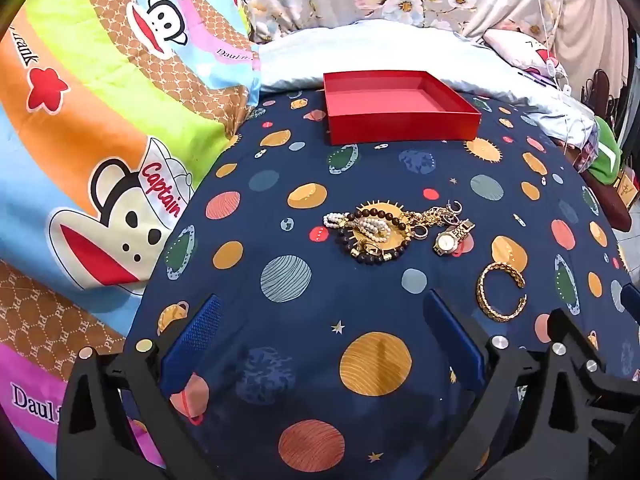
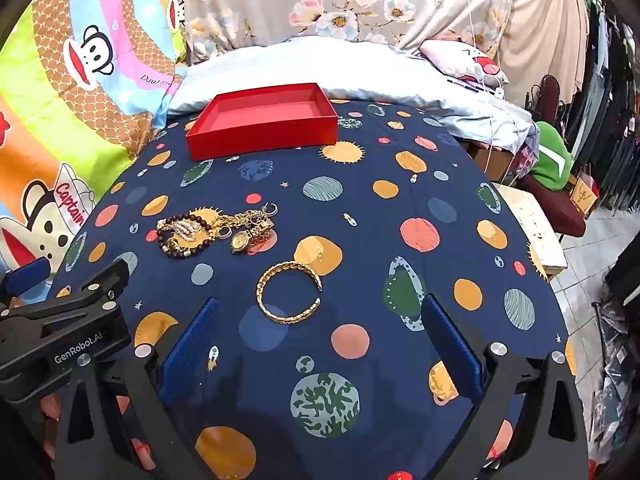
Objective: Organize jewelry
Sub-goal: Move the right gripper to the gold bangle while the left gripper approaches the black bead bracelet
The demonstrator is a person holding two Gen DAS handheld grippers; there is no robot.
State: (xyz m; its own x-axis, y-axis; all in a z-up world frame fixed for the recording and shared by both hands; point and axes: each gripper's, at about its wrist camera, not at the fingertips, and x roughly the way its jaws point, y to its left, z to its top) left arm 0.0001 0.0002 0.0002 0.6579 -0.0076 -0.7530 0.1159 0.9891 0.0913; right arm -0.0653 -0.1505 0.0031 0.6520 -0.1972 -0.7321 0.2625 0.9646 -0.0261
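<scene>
Both the left tongs and right tongs gape wide and empty over the bed; with the red box well beyond, the gold cuff could slip, or the tangled jewelry pile drag along.

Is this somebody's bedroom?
Probably a bedroom: the jewelry pile and red box sit on a planet-print bedsheet, with a pale pillow and cartoon monkey blanket beside them.

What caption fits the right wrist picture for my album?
Open right claw hovering near a gold bangle, with tangled jewelry and an empty red box beyond.
</scene>
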